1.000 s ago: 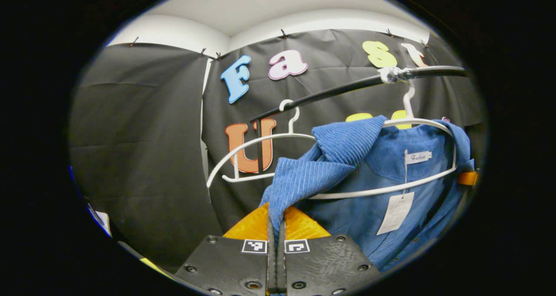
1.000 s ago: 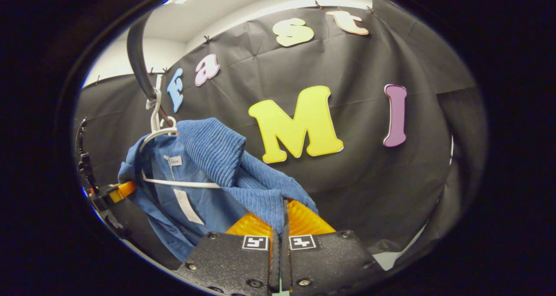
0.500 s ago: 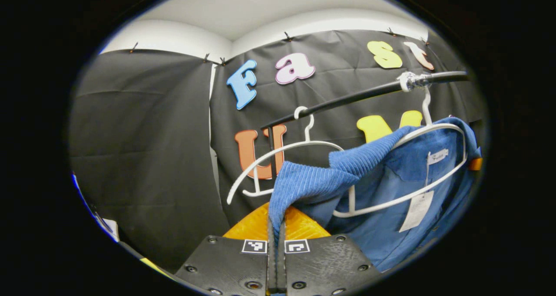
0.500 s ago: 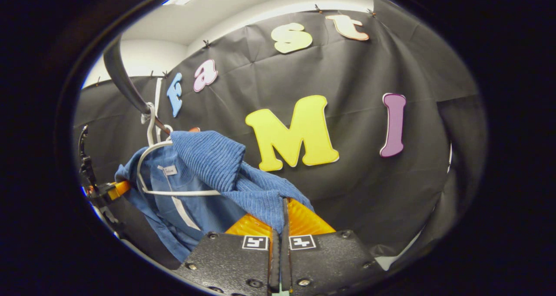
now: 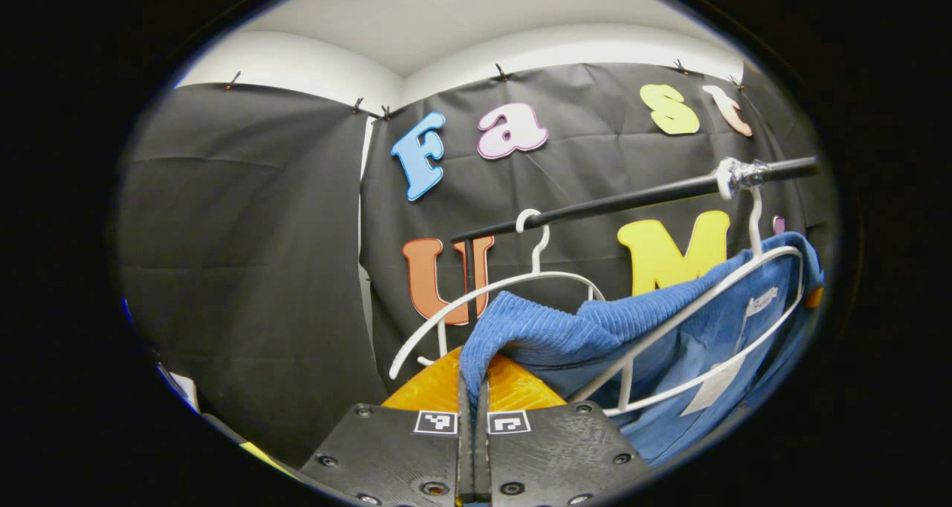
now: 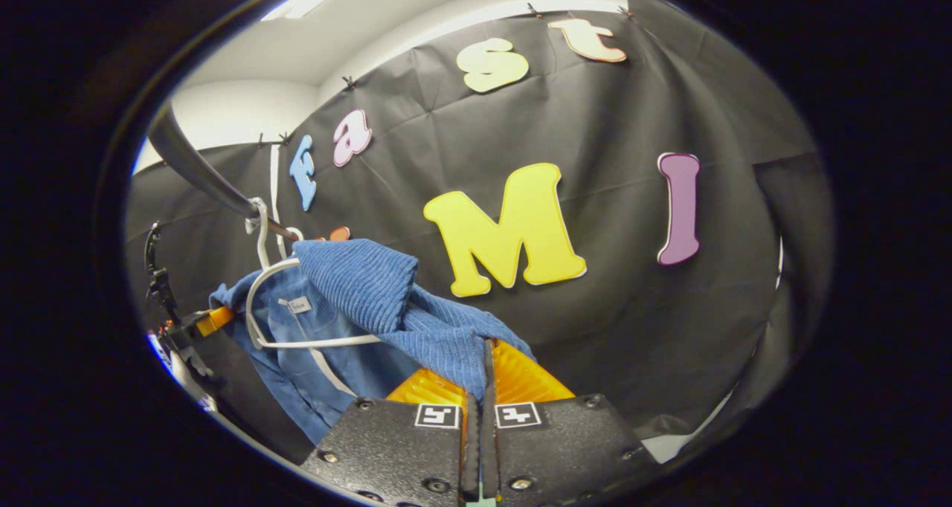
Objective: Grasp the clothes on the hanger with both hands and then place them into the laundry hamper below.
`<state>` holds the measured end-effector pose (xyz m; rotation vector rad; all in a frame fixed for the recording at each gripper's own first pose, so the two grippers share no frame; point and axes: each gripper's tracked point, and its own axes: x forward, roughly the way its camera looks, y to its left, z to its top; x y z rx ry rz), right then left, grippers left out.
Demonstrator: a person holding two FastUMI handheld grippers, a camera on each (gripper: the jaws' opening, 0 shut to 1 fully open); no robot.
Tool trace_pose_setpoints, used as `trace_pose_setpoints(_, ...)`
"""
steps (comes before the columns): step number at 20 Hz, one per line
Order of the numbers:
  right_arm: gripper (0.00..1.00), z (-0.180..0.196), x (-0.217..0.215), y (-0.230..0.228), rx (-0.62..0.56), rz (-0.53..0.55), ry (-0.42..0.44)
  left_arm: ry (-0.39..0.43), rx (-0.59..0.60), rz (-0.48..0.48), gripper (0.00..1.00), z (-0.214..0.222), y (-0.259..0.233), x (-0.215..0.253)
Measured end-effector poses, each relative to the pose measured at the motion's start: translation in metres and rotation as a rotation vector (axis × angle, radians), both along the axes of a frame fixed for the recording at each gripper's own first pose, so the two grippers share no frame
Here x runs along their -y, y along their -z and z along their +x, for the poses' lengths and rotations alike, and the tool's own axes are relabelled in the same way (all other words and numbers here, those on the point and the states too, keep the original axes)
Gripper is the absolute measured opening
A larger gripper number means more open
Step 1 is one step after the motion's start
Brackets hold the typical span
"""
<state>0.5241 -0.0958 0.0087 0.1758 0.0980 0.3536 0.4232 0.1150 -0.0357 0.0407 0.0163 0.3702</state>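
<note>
I am gripping the blue garment [image 5: 595,328] with both claws. My left claw [image 5: 473,388] is closed on a fold of the ribbed blue fabric, the cloth running down between its two fingers, which are pressing together on it. My right claw [image 6: 482,377] is likewise clamped on another edge of the same garment [image 6: 357,291], with the ribbed cloth pinched between its fingers.

In the left gripper view the garment is draping partly over a white hanger [image 5: 714,299], which is hooking onto a dark rail [image 5: 632,198] near a wrapped, silvery joint. The ribbed shoulder on my side is lying off the hanger's arm and stretching toward my left claw, while the far shoulder is sitting on the hanger's curve. A white neck label and a pale paper tag [image 5: 706,392] are hanging inside the garment. A second white hanger [image 5: 506,284], bare, is hanging on the same rail just behind the cloth.

In the right gripper view the garment is bunching over the white hanger [image 6: 297,299], whose hook is catching the rail [image 6: 197,172] up at the left. The ribbed collar is folding over and sloping down into my right claw. My other claw [image 6: 204,320] is showing at the far left edge, touching the garment's far side.
</note>
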Motion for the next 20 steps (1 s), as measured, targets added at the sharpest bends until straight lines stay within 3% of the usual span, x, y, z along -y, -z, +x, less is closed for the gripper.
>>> trace_pose_setpoints(5,0.05,-0.006,-0.008,0.0,-0.047,0.034,-0.088,-0.001,0.014,-0.003,0.01,0.004,-0.006,-0.002)
trace_pose_setpoints(10,0.05,-0.019,-0.023,0.005,-0.036,-0.051,-0.138,-0.012,0.021,-0.009,0.01,0.007,-0.01,0.002)
trace_pose_setpoints(14,0.05,-0.029,-0.022,-0.028,0.045,-0.019,-0.132,-0.014,0.04,0.003,0.01,0.007,-0.022,-0.001)
trace_pose_setpoints(20,0.05,-0.009,-0.001,-0.051,0.106,0.018,-0.018,-0.004,0.051,-0.001,0.01,0.012,-0.034,-0.007)
